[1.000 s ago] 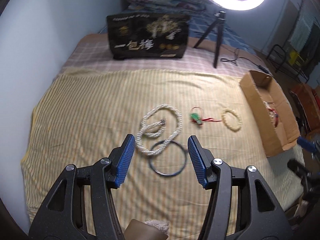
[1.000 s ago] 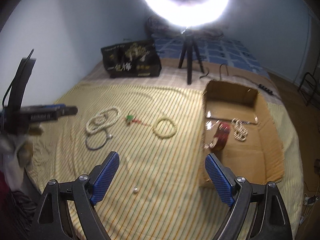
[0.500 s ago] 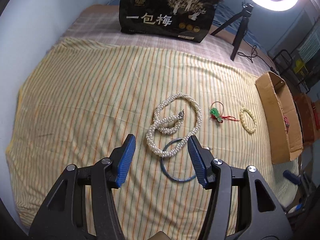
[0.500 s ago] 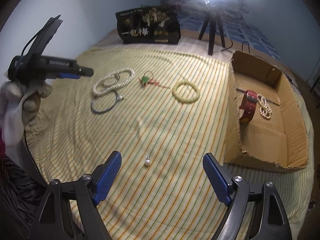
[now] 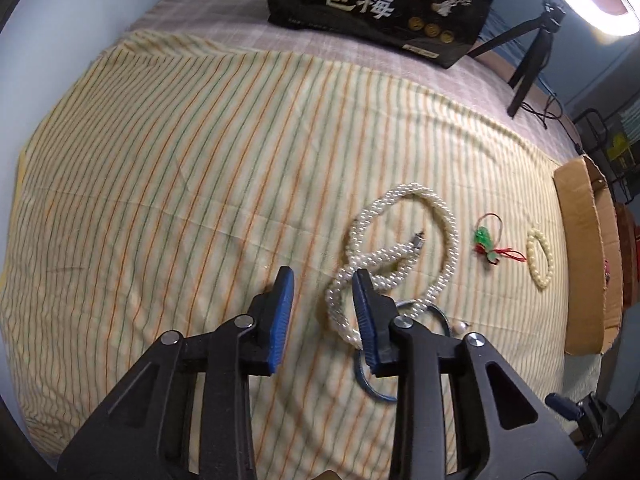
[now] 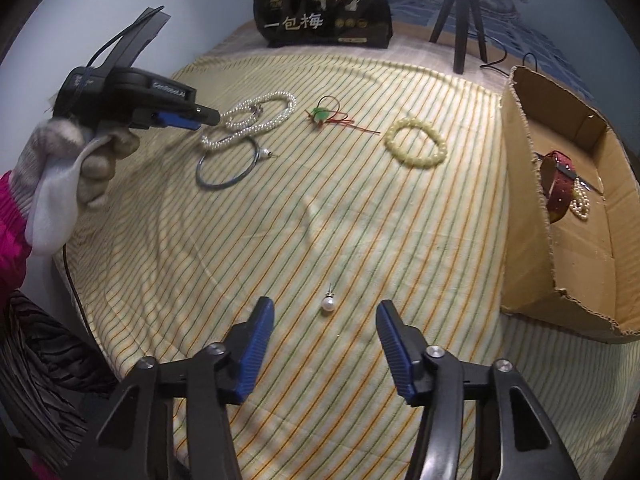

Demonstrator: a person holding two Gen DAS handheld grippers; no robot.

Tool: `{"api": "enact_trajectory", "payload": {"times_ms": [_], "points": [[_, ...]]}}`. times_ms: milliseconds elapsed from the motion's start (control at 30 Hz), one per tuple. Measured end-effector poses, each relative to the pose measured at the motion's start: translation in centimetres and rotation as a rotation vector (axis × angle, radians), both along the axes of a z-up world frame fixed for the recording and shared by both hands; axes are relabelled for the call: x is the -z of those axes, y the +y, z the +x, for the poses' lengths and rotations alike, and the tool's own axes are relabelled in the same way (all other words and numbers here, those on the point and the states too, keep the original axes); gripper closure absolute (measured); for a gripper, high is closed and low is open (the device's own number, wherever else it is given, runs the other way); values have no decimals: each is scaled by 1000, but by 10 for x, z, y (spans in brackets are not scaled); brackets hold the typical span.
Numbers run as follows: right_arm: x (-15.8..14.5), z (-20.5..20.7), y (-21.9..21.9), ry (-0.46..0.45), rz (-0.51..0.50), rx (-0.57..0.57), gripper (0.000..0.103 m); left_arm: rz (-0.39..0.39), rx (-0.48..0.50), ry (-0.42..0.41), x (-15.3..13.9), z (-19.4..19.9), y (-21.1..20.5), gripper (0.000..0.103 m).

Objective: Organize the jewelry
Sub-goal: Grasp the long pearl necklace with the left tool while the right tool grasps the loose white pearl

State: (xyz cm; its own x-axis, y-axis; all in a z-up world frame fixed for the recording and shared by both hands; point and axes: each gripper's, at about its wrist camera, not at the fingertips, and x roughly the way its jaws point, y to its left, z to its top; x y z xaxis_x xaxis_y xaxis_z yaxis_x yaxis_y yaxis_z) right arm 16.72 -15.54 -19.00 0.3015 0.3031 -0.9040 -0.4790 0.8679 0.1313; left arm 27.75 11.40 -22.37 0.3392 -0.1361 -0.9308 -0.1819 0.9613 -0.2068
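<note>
A white pearl necklace (image 5: pixel 404 248) lies looped on the striped cloth, seen also in the right wrist view (image 6: pixel 256 120). My left gripper (image 5: pixel 322 280) is open and low, its right finger at the necklace's near loop. A blue bangle (image 6: pixel 226 164) lies just under the necklace. A green and red charm (image 6: pixel 326 114) and a cream bead bracelet (image 6: pixel 416 146) lie further right. A single pearl earring (image 6: pixel 328 303) lies just ahead of my open right gripper (image 6: pixel 325 324). A cardboard box (image 6: pixel 520 184) on the right holds a red strap (image 6: pixel 558 180) and a small pearl piece.
A black printed bag (image 6: pixel 324 10) stands at the back of the bed. A ring light tripod (image 6: pixel 460 20) stands behind the box. The wall runs along the left side. The person's gloved left hand (image 6: pixel 76 176) holds the left gripper.
My left gripper has dropped lower and shifted left toward the necklace's near loop, jaws narrower. My right gripper has moved down toward the pearl earring.
</note>
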Motion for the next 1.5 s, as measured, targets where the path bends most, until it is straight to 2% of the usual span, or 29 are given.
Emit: {"api": "enact_trajectory", "payload": {"times_ms": [100, 300, 333, 400, 500, 733, 933, 1000, 1167, 1500], "points": [[2, 2, 1, 7, 0, -3, 59, -13, -1, 11, 6, 3, 1, 73], [10, 7, 6, 26, -2, -8, 63, 22, 46, 12, 11, 0, -14, 75], [10, 7, 6, 27, -3, -10, 64, 39, 51, 12, 12, 0, -16, 81], [13, 7, 8, 32, -7, -15, 66, 60, 48, 9, 15, -1, -17, 84], [18, 7, 11, 38, -13, -21, 67, 93, 51, 2, 16, 2, -20, 95], [25, 5, 18, 28, -54, -38, 73, 97, 34, -9, 16, 7, -21, 96], [29, 14, 13, 25, -58, -12, 88, 85, 26, -18, 11, 3, -15, 96], [28, 14, 13, 17, -69, -13, 96, 81, 23, -27, 8, 1, -14, 97], [23, 12, 15, -1, -72, -15, 97, 52, 16, -75, -14, -2, -12, 97], [-9, 7, 10, -60, -22, 5, 97, -85, 12, -191, -72, -11, -11, 97]]}}
